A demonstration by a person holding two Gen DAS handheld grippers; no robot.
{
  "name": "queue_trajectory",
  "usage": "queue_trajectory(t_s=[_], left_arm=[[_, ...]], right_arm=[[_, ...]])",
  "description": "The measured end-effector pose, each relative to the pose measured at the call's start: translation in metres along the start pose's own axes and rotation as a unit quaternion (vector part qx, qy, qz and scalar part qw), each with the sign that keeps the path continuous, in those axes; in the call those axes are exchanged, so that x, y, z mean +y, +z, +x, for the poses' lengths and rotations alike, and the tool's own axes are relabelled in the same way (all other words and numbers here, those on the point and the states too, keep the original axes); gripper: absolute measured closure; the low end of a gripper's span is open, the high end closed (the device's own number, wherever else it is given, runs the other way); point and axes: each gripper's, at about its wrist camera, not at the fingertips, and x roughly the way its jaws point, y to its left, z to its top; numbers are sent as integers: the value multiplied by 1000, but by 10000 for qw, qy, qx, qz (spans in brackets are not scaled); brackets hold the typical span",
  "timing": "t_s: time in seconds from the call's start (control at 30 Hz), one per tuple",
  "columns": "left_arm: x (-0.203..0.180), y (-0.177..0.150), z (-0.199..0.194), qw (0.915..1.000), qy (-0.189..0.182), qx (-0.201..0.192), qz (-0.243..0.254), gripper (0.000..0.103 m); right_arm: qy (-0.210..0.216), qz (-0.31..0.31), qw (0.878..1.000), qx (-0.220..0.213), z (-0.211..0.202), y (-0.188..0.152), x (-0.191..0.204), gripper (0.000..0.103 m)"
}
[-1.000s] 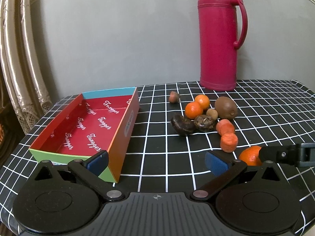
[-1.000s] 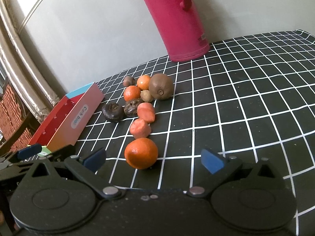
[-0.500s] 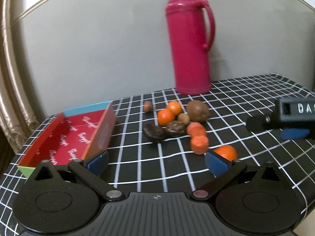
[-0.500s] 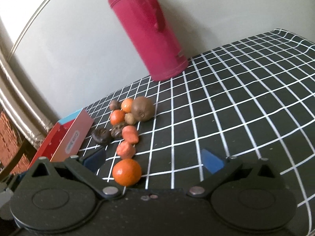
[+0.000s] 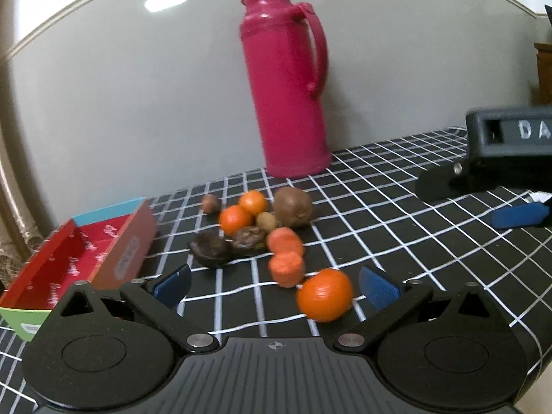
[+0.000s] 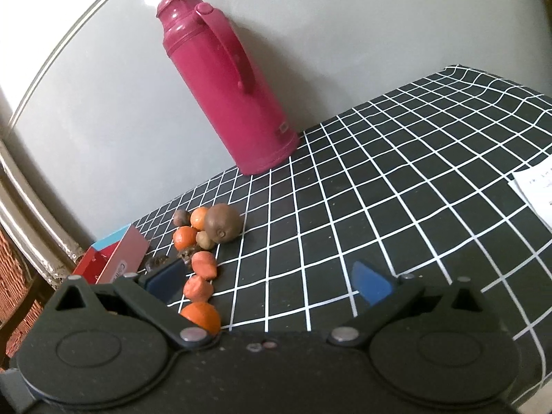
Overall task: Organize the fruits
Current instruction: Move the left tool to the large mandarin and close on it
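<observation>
Left black hand-held gripper (image 5: 274, 284) is hovering low, blue-padded fingers spread apart, nothing held. Round orange tangerine (image 5: 324, 294) is sitting on the black white-grid tablecloth (image 5: 396, 207), between the pads and nearer the right one, at the near end of the fruit cluster. Right gripper (image 6: 269, 281) is also gaping, empty, farther off; left looks nearer. Empty red cardboard box (image 5: 79, 258) is lying to the left.
</observation>
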Motion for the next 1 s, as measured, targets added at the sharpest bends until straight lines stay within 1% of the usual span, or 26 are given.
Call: queue_trajectory(t_s=[0.1, 0.13, 0.17, 0.27, 0.37, 0.53, 0.67, 0.73, 0.8, 0.83, 0.87, 0.93, 1.0], left_arm=[[-8, -1, 9, 9999, -75, 82, -1, 1], [-10, -1, 11, 9999, -103, 99, -6, 3], [-12, -2, 13, 9999, -120, 118, -17, 13], [-14, -3, 23, 9993, -177, 293, -131, 22], [-11, -7, 30, 9983, -222, 413, -335, 24], [-15, -12, 38, 9976, -299, 490, -377, 25], [-17, -13, 44, 9956, -505, 620, -498, 35], [-17, -14, 45, 9946, -573, 640, -579, 38], [-17, -15, 45, 9942, -605, 625, -631, 46], [-17, -16, 44, 9940, -606, 613, -673, 55], [-16, -16, 45, 9941, -580, 592, -699, 60], [-15, -17, 45, 9934, -634, 574, -761, 60], [-15, -18, 45, 9940, -622, 541, -717, 60]], right_arm=[[5, 29, 10000, -33, -2, 1, -1, 0], [6, 45, 10000, -43, -3, 2, -2, 0], [13, 69, 10000, -49, -3, 2, -3, 0], [15, 119, 9999, -71, -4, 2, -4, 0], [25, 103, 9999, -54, -4, 1, -4, 0], [-7, 50, 10000, -1, -2, 0, -3, 0], [-17, 108, 9999, 8, -1, 0, -5, 0], [-21, 113, 9999, 13, -2, 0, -5, 0], [-40, 110, 9999, 21, -2, -1, -5, 0], [-52, 113, 9999, 17, -2, -1, -6, 0], [-67, 123, 9999, 16, -2, -1, -7, 0], [-90, 161, 9998, 20, -2, -1, -8, 0], [-96, 219, 9997, 27, -1, -1, -9, 0]])
